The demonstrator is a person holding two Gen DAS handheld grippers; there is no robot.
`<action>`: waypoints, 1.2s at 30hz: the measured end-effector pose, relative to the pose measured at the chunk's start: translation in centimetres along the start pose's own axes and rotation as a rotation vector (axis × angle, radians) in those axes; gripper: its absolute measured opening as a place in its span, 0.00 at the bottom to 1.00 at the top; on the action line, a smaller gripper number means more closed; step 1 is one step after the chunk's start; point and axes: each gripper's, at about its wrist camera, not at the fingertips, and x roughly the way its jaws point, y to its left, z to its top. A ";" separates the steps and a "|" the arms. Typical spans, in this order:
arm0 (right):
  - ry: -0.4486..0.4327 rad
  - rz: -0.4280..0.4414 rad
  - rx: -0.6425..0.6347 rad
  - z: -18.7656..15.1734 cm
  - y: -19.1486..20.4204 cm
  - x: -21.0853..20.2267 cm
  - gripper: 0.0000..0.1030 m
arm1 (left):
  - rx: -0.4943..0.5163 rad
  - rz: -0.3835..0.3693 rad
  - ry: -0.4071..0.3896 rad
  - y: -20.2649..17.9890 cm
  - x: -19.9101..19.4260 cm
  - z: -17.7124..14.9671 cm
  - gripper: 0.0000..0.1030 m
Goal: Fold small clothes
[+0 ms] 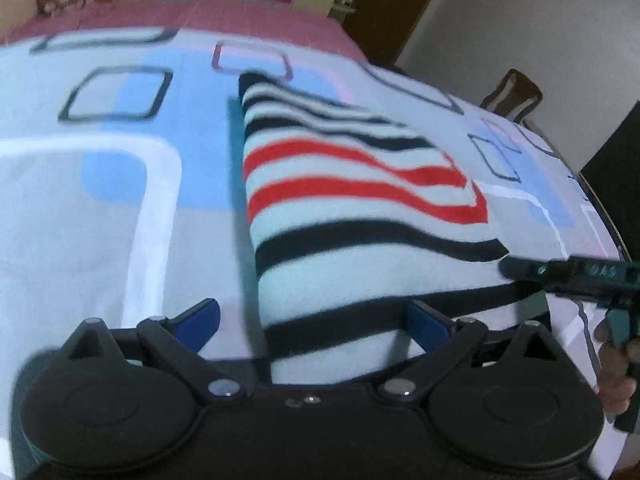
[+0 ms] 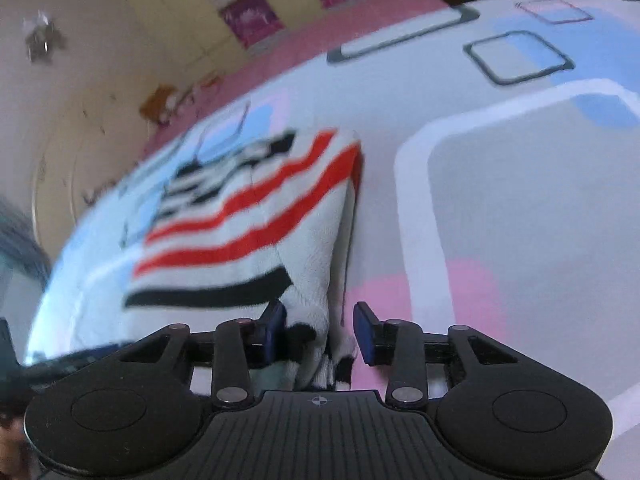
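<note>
A small white garment with black and red stripes [image 1: 352, 208] lies folded on the patterned bed sheet [image 1: 80, 208]. My left gripper [image 1: 316, 320] is open, its blue pads [image 1: 204, 320] wide apart, with the garment's near edge between them. My right gripper [image 2: 320, 328] is open, and a bunched corner of the same garment [image 2: 248, 216] sits between its blue pads [image 2: 366, 332] without being pinched. The right gripper also shows in the left wrist view [image 1: 568, 276] at the garment's right edge.
The sheet has grey, blue and pink squares over a pink cover [image 1: 200, 12]. A wardrobe with purple panels [image 2: 248, 16] stands behind the bed. A brown chair back [image 1: 512, 96] and a white wall stand to the right.
</note>
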 end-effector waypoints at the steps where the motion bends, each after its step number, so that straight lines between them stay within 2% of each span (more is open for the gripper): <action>1: -0.032 0.011 0.014 0.2 -0.2 -0.9 0.37 | 0.000 -0.001 -0.014 0.1 -0.2 0.1 0.97; 3: -0.045 0.069 0.067 0.9 -1.5 -1.6 0.49 | -0.031 -0.024 -0.018 0.6 -0.3 0.5 0.97; 4: -0.037 0.107 0.103 1.3 -2.4 -1.6 0.62 | -0.064 -0.046 -0.019 1.1 -0.1 0.8 0.97; 5: -0.028 0.130 0.127 1.7 -3.1 -1.4 0.64 | -0.089 -0.066 -0.012 1.4 0.1 1.2 0.97; 8: 0.042 0.186 0.174 2.7 -4.7 -0.1 0.64 | -0.152 -0.127 0.005 2.3 1.0 2.5 0.93; 13: 0.172 0.261 0.183 3.5 -6.0 2.1 0.64 | -0.137 -0.173 0.042 2.5 2.4 4.0 0.90; 14: 0.181 0.267 0.177 3.5 -6.2 2.4 0.64 | -0.138 -0.193 0.058 2.6 2.8 4.1 0.84; 17: 0.205 0.285 0.164 4.1 -6.4 2.6 0.64 | -0.145 -0.200 0.093 2.6 4.1 4.2 0.84; 21: 0.226 0.303 0.127 4.8 -5.7 3.4 0.63 | -0.128 -0.185 0.096 2.1 4.4 4.4 0.86; 26: 0.220 0.266 -0.002 4.9 -2.8 4.7 0.63 | -0.089 -0.158 0.103 1.2 5.1 4.9 0.87; 27: 0.216 0.249 -0.033 4.9 -2.2 4.8 0.63 | -0.070 -0.138 0.109 0.8 5.1 5.0 0.85; 28: 0.209 0.220 -0.077 4.7 -1.4 4.9 0.58 | -0.044 -0.107 0.112 0.2 5.1 5.1 0.84; 30: 0.192 0.159 -0.160 4.2 -0.2 4.7 0.50 | 0.017 -0.055 0.100 -1.3 4.8 5.1 0.75; 31: 0.180 0.142 -0.189 3.9 0.4 4.5 0.43 | 0.053 -0.028 0.091 -2.1 4.5 5.1 0.72; 33: 0.157 0.113 -0.232 3.4 1.4 4.1 0.39 | 0.160 0.033 0.067 -4.1 3.7 5.2 0.62; 34: 0.141 0.097 -0.256 3.2 1.8 3.8 0.35 | 0.202 0.056 0.055 -5.0 3.3 5.1 0.60; 36: 0.111 0.100 -0.260 3.0 2.4 2.8 0.33 | 0.262 0.079 0.031 -6.2 2.4 5.0 0.56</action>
